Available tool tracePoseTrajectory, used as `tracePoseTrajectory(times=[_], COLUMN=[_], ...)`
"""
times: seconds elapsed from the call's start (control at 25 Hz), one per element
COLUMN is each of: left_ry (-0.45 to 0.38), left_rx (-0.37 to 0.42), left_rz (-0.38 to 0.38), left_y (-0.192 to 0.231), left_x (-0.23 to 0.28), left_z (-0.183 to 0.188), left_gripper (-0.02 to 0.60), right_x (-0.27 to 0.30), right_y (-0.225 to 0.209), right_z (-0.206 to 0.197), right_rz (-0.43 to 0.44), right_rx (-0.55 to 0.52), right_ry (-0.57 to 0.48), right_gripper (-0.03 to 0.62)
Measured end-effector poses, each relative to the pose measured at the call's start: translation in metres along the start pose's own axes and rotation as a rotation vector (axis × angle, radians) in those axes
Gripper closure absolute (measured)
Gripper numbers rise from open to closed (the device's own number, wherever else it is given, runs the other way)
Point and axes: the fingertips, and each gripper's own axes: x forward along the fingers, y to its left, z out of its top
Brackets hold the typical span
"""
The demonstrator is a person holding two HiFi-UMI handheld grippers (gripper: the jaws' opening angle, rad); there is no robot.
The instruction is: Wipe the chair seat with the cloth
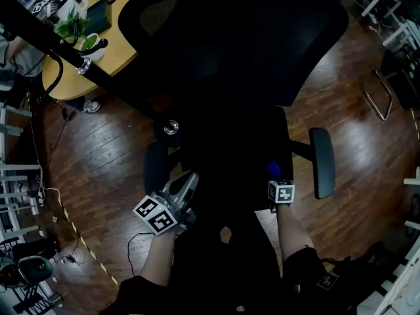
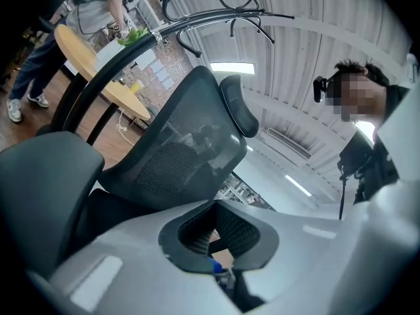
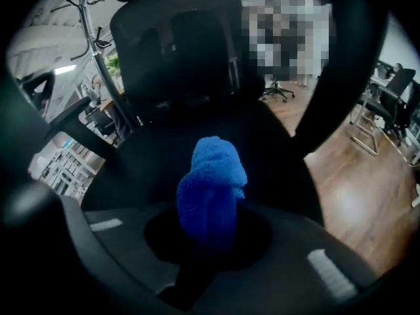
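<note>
While gripping the cloth [image 3: 211,189], the right tool [image 3: 209,228] faces the chair [image 3: 177,51].

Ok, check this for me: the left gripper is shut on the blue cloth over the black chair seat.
Wrong gripper. The right gripper is shut on the blue cloth over the black chair seat, as the right gripper view shows; the left gripper holds nothing.
</note>
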Motion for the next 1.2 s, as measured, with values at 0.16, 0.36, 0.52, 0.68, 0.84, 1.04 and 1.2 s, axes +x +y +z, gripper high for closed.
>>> tracePoseTrajectory(times=[0.16,0.36,0.52,0.68,0.84,1.04,1.2], left_ry=[0.022,0.031,0.016,-0.033,-0.104,-0.164,-0.178], left_rx=[0.002,0.016,0.041,0.037,0.047,0.060,0.055], left_rz=[-0.004,0.002,0.020,0.039,0.091,0.144,0.153], left_y=[0.000,-0.001,-0.002,-0.004,-0.007,0.000,0.000], left_x=[0.012,0.018,0.012,-0.001,-0.028,-0.064,-0.082], left_z=[-0.005,-0.005,0.002,0.012,0.028,0.040,0.040], left_gripper=[0.591,0.591,0.591,0.591,0.591,0.591,0.591], right_x=[-0.016,-0.016,-0.021,-0.004,0.018,0.025,0.032], right_y=[-0.037,-0.040,-0.020,0.078,0.202,0.325,0.343], right_z=[0.003,0.006,0.016,0.011,-0.002,-0.038,-0.077], right_rz=[-0.033,-0.047,-0.057,0.114,0.340,0.560,0.543], right_rx=[-0.040,-0.058,-0.081,-0.168,-0.266,-0.385,-0.467], right_ry=[-0.007,-0.013,-0.021,0.002,0.074,0.177,0.280], right_gripper=[0.559,0.559,0.559,0.559,0.559,0.559,0.559])
